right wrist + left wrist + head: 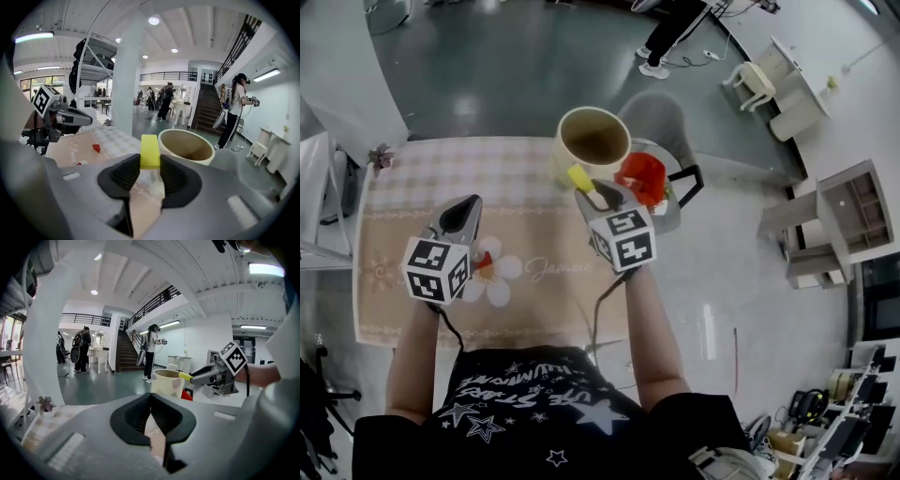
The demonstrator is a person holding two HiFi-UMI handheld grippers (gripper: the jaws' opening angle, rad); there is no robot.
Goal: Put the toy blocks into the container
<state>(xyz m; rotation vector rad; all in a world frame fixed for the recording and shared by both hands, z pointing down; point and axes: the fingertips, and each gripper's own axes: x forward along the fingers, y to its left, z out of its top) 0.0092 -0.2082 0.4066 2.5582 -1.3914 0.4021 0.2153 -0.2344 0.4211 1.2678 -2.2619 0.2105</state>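
Right jaws on one yellow block (pixel 150 151)

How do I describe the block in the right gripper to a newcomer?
Find the cream container at the far edge of the table. Just before it, the right gripper pinches a yellow block. The loose blocks on the table are red.

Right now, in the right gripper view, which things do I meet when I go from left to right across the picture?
left gripper → red block → yellow block → cream container
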